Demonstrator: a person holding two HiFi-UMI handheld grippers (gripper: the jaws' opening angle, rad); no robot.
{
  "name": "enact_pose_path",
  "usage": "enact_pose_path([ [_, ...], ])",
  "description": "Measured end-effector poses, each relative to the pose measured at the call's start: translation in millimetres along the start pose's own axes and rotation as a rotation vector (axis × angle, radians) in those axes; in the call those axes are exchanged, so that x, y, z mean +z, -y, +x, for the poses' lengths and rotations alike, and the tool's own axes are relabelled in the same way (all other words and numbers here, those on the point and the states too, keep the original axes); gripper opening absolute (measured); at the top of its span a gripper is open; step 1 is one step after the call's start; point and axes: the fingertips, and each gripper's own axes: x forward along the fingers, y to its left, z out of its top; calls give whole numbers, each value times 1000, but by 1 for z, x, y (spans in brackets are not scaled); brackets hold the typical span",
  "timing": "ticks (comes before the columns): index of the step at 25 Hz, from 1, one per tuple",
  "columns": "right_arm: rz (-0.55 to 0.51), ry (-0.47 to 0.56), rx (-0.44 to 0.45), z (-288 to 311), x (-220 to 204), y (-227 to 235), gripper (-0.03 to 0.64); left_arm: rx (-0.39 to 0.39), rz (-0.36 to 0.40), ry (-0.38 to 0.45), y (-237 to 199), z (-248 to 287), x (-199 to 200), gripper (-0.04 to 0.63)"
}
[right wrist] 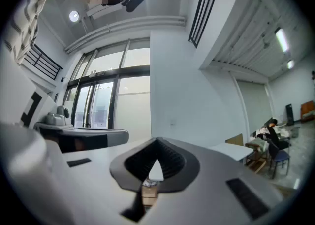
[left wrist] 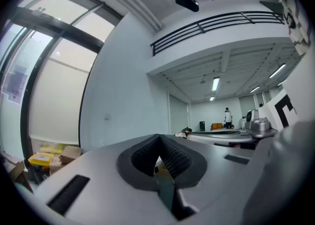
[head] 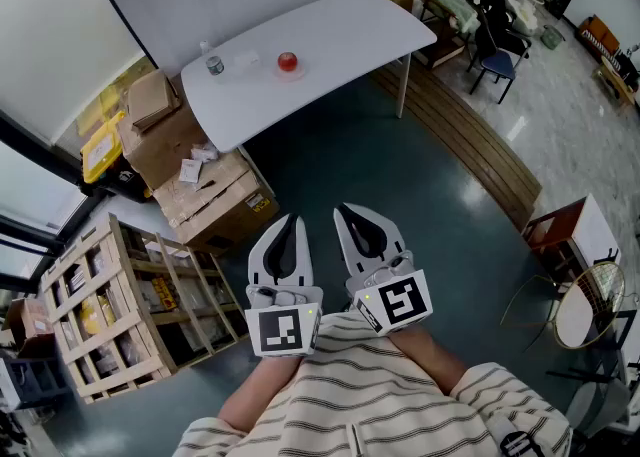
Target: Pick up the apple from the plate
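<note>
Head view: both grippers hung well short of the surface, the apple untouched.
The left gripper (head: 289,230) and right gripper (head: 352,220) were held level, side by side near the person's chest. Their jaws were pressed together on nothing, likely because the reach had not begun. The apple (head: 288,62) sat on its plate (head: 291,74) mid-way along the white surface (head: 350,30), a small bottle (head: 213,63) toward that surface's left end. Cardboard boxes (head: 205,190) crowded the surface's near-left corner, and dark floor (head: 400,185) lay before the surface in a bright hall.
</note>
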Motion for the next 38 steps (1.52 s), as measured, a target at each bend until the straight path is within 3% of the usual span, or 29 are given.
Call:
enact_pose_path([
  [14, 29, 12, 39, -22, 1, 20, 12, 49, 15, 22, 28, 1, 2, 5],
  [23, 89, 13, 40, -31, -19, 43, 12, 75, 31, -41, 50, 0, -19, 5],
  [30, 77, -15, 15, 6, -37, 62, 12, 64, 38, -47, 29, 38, -35, 5],
  [38, 31, -21, -33, 96, -33, 88, 12, 30, -8, -1, -37, 121, -27, 5],
])
